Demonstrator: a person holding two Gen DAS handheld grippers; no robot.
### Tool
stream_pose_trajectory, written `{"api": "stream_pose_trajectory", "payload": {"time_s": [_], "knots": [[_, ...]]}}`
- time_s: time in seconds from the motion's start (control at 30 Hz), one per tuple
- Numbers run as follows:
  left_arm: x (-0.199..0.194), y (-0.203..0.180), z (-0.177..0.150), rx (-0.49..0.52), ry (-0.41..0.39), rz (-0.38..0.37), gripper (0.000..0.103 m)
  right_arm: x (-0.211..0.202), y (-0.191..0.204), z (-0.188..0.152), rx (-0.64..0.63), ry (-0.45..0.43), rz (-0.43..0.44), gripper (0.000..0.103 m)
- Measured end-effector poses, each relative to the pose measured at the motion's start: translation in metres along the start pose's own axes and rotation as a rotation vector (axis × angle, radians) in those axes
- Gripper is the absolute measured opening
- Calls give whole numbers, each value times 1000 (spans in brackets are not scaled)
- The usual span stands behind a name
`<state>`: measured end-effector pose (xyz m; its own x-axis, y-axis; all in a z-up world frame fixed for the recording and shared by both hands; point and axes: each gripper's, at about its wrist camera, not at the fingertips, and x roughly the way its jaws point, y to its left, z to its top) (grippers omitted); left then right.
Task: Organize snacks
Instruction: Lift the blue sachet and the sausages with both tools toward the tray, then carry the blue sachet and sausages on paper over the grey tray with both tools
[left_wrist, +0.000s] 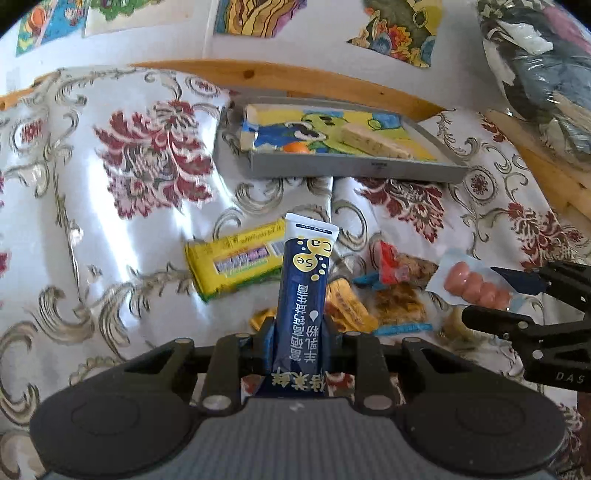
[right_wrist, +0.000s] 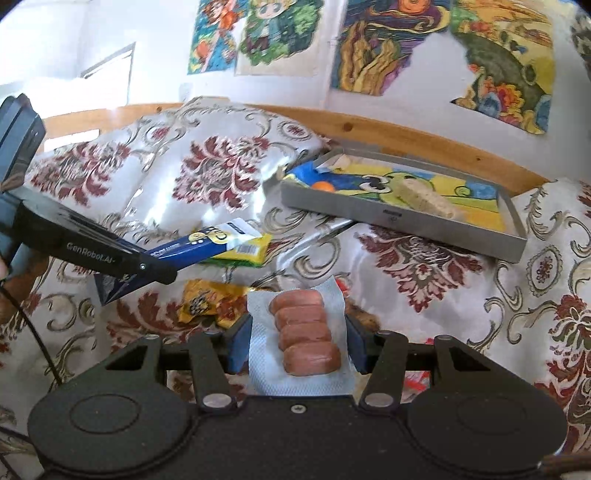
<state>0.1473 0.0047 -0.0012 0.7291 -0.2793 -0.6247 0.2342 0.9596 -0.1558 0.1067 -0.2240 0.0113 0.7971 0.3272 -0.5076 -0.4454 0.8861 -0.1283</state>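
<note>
Grey cardboard tray (left_wrist: 354, 171) is sitting upper centre of the frame, holding a pale nougat bar (left_wrist: 373, 142) on a cartoon lining. The left gripper (left_wrist: 301, 332) is pinching a navy sachet (left_wrist: 304, 295) upright between narrow jaws. The right gripper (right_wrist: 297, 339) is clamping a sausage pack (right_wrist: 304, 332). Loose wrappers (left_wrist: 369, 295) below are blurring together.

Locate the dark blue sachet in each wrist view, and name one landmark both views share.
Left wrist: the dark blue sachet stands centre, clamped in the left tool.
Right wrist: it lies at left, sticking out of that tool.
Shared landmark: the grey tray near the wooden rail.
</note>
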Motion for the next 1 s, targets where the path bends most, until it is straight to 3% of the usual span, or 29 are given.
{"api": "stream_pose_trajectory", "payload": {"time_s": [0.23,0.43,0.63,1.0], "knots": [[12,-13,39,-50,-45,-20,27,10,-23,12,-23,-44,-14,54],[34,-32,85,18,-91,-50,27,21,-63,38,-30,-74,-40,54],[68,-44,120,49,-66,-74,27,35,-105,63,-26,-99,-92,54],[129,-68,173,26,-99,-38,27,77,-169,106,10,-145,-198,55]]}}
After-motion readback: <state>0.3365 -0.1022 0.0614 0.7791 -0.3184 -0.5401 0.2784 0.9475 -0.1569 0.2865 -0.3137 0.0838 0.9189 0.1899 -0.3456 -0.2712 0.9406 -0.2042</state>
